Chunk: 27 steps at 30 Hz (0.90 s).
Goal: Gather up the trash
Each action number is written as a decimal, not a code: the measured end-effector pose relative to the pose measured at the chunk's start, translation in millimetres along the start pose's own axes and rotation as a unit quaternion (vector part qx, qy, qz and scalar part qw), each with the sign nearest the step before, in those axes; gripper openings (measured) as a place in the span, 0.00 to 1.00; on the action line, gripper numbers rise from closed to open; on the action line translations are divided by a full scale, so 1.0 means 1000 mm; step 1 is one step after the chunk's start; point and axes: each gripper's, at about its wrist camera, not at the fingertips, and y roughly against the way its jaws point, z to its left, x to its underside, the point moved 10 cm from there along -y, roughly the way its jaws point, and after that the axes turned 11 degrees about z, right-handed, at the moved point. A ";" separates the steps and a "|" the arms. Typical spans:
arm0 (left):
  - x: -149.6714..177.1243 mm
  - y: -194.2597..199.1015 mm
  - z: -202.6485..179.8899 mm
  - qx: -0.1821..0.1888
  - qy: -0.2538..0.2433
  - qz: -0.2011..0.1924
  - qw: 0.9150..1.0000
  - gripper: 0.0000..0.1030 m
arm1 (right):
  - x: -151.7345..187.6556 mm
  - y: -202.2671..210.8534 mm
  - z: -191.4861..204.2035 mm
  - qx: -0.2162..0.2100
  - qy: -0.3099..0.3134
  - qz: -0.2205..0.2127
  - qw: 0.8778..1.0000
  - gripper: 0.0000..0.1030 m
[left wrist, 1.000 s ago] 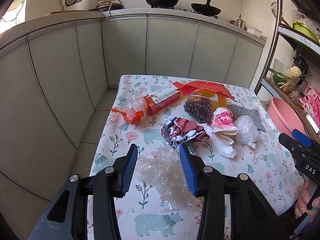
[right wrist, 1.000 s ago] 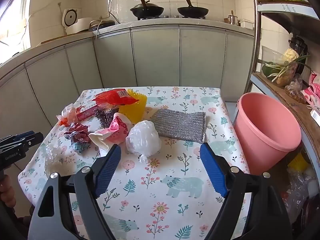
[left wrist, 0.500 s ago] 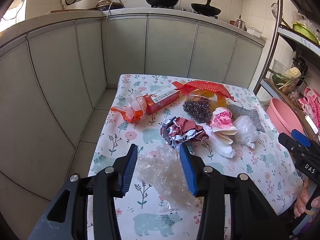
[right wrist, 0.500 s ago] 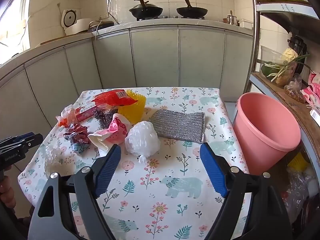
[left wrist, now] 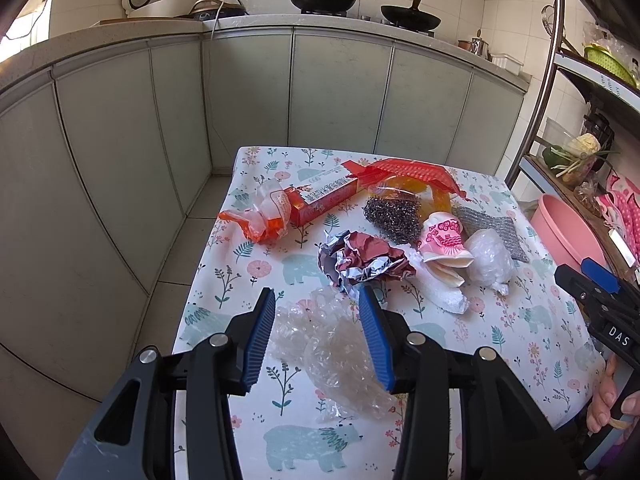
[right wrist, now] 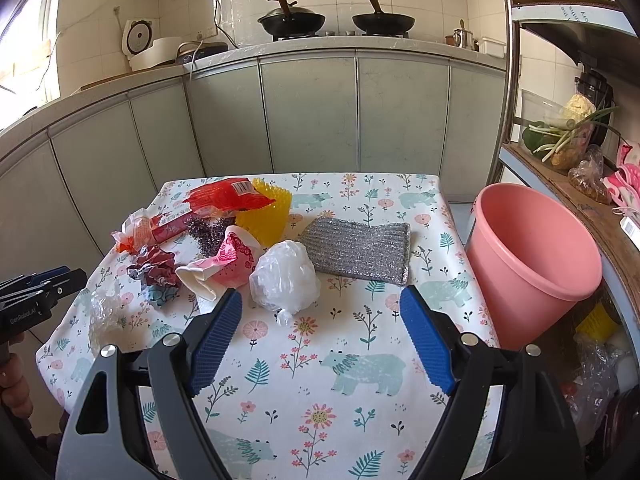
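Note:
Trash lies on the floral table (left wrist: 520,336): clear crumpled plastic (left wrist: 328,344), a crumpled foil wrapper (left wrist: 360,260), a squashed pink paper cup (left wrist: 442,242), a white plastic bag ball (right wrist: 286,278), an orange wrapper (left wrist: 264,216) and a red box (left wrist: 328,196). My left gripper (left wrist: 318,334) is open with its jaws either side of the clear plastic, above it. My right gripper (right wrist: 322,340) is wide open and empty above the table's near part, just in front of the white bag ball. A pink bucket (right wrist: 532,256) stands to the right of the table.
A steel scourer (left wrist: 392,216), a silver scrub cloth (right wrist: 360,248), a yellow basket (right wrist: 266,210) and a red net bag (right wrist: 228,198) also lie on the table. A shelf rack (right wrist: 560,168) stands right of the bucket. Kitchen cabinets (right wrist: 308,120) run behind.
The left gripper has edged slightly forward and lower over the clear plastic. The right gripper has hardly moved.

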 end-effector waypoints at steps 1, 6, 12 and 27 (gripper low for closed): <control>0.000 0.000 0.000 0.000 0.000 0.000 1.000 0.42 | 0.002 -0.001 0.000 0.000 -0.001 0.000 1.000 0.79; 0.000 0.000 0.000 0.000 0.001 0.000 1.000 0.42 | 0.002 -0.001 0.000 0.001 -0.001 0.000 1.000 0.79; 0.000 0.000 0.000 0.001 0.001 0.000 1.000 0.42 | 0.002 -0.001 0.000 0.001 -0.001 0.000 1.000 0.79; 0.004 -0.001 -0.002 0.003 0.002 -0.001 1.000 0.42 | 0.003 -0.001 0.000 0.001 0.001 0.000 1.000 0.79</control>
